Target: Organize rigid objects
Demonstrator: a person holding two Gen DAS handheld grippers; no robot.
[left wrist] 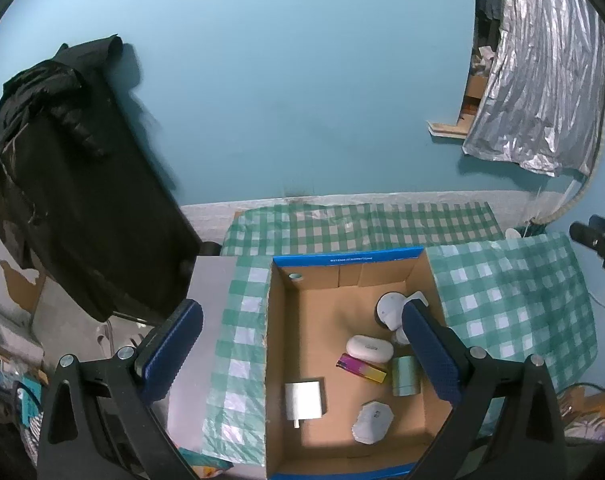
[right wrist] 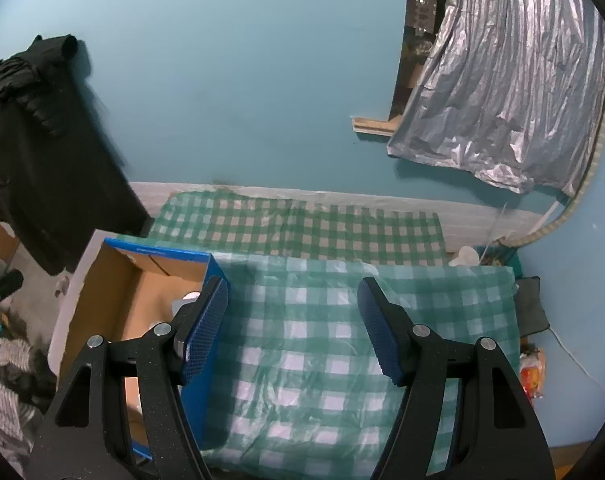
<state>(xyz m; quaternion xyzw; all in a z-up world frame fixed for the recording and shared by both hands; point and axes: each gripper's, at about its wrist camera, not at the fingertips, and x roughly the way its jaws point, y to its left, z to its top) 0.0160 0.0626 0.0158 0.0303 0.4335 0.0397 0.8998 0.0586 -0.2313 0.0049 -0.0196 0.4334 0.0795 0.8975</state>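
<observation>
Left claw (left wrist: 302, 356) wide, empty, tilted down over cardboard box (left wrist: 286, 280), right claw (right wrist: 292, 328) half-open, empty, above checked cloth (right wrist: 322, 352)

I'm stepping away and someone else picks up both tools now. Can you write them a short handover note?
Left hand-held gripper: open, empty, above the cardboard box.
Right hand-held gripper: open, empty, over the checked cloth beside the box.
In the box: white case, colourful lighter, green tin, white plug, grey mouse, white pump bottle.
Done: these six are boxed.
Left: no loose items show on the cloth; check out of view.
</observation>
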